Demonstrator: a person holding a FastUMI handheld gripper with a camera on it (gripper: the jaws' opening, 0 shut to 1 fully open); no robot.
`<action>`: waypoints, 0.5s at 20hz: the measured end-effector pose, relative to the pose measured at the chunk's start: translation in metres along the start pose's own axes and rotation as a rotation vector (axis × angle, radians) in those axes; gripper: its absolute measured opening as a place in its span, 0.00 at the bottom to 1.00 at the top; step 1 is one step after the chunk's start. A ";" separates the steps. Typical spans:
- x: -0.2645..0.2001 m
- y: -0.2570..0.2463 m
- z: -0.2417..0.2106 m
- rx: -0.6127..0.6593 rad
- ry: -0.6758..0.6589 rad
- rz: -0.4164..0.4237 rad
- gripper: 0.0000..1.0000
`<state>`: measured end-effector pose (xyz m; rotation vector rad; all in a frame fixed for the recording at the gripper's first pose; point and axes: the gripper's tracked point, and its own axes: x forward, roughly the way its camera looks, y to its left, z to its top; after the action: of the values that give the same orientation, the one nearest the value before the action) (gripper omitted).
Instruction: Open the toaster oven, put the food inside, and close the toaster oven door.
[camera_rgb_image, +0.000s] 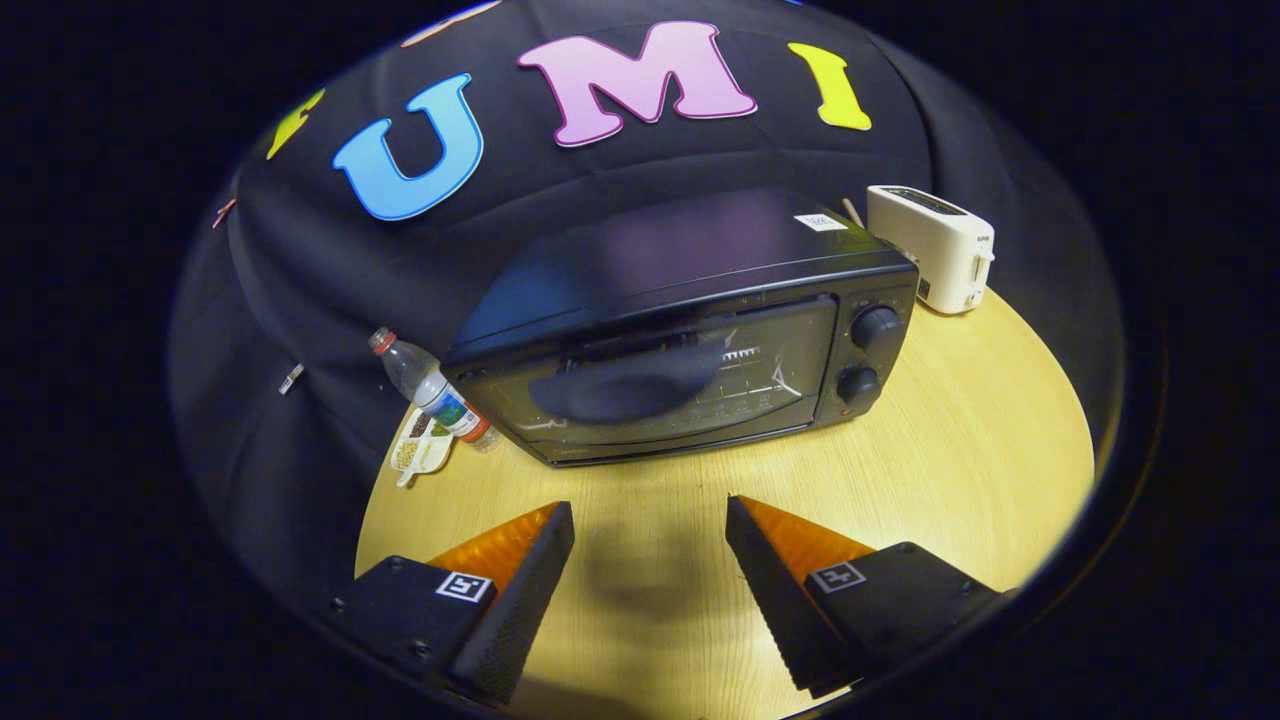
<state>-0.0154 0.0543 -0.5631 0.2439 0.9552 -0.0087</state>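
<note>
Here, toaster oven (690, 340) door shut on tabletop (980, 460); dark shape behind glass, food or reflection unclear. Fits both early and finished stage. Tool (650, 560) spread, empty, just before oven.

The gripper (650, 520) hovers spread wide, holding nothing, above a pale wooden table (960, 470); just ahead sits a black toaster oven (690, 330), its glass door closed.

My light wooden table (960, 470) carries the black toaster oven (690, 340), door closed, a white toaster (935, 247) behind its right corner, and at its left a plastic water bottle (432, 388) beside a small snack tray (420, 450).
</note>
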 end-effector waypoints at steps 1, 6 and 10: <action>-0.003 0.000 0.002 0.004 -0.005 0.007 0.99; -0.036 -0.013 0.040 0.021 -0.096 0.055 0.99; -0.104 -0.037 0.094 -0.037 -0.257 0.062 0.99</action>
<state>-0.0038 -0.0120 -0.4350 0.2321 0.6916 0.0342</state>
